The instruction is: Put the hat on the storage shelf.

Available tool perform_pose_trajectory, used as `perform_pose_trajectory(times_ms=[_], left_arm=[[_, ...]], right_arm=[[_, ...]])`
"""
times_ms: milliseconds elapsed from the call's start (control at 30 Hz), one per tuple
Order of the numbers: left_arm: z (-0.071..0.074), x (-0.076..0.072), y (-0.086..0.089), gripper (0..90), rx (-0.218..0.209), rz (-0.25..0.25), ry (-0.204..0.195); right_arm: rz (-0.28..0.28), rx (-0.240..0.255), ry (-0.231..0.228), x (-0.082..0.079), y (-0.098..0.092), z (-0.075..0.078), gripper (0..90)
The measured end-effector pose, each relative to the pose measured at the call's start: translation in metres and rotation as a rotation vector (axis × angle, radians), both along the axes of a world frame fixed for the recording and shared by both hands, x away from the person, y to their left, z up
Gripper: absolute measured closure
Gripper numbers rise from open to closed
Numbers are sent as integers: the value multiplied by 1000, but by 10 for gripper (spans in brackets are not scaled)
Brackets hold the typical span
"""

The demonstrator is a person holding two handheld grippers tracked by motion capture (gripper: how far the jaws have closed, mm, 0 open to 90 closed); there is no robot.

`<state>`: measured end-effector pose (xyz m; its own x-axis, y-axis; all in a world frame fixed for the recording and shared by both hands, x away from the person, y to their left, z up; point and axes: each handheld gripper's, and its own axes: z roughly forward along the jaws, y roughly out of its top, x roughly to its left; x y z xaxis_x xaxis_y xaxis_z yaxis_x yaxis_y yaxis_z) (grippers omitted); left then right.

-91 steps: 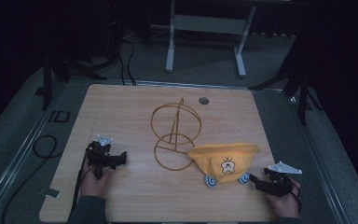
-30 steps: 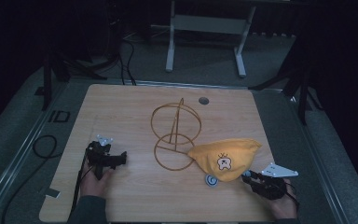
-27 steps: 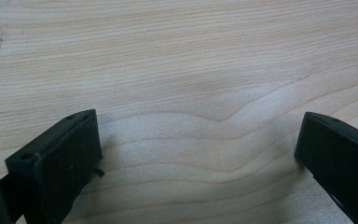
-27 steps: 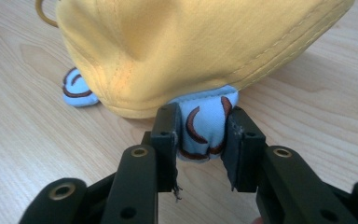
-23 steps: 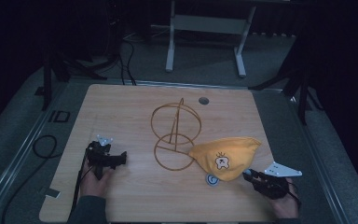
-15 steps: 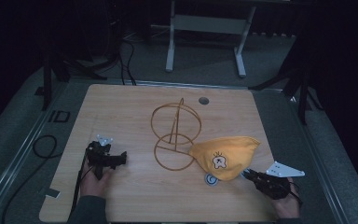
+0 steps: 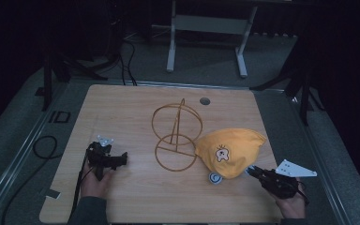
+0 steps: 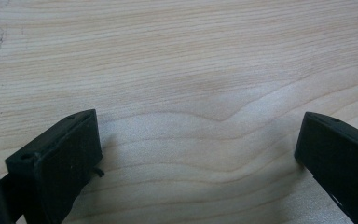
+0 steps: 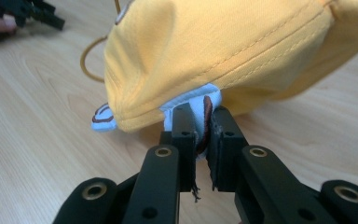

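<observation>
The yellow cap (image 7: 232, 150) lies on the table (image 7: 131, 108) just right of the wire stand (image 7: 176, 138); its front bears a small cartoon emblem, with no legible writing. The right gripper (image 9: 200, 126), held low and level, has just closed on the cap's pale-blue ear flap (image 9: 193, 105). The left gripper (image 7: 122, 159) rests left of the stand, jaws apart and empty.

A pale wooden table (image 7: 122, 112) fills the middle of the frame. At its centre stands a gold wire stand (image 7: 176, 136); a yellow cap (image 7: 232, 150) rests lower right, a round grommet (image 7: 205, 101) near the upper edge.
</observation>
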<state>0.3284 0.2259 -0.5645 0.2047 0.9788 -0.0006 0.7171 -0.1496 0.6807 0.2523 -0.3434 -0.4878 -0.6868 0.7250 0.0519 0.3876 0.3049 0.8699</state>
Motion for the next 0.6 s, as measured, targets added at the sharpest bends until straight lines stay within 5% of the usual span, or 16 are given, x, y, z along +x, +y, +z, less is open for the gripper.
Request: perform_pose_trajectory(times_ms=[600], left_arm=[[0,0,0,4,-4,3,-2]], right_arm=[[57,1,-79,17,7,46,826]])
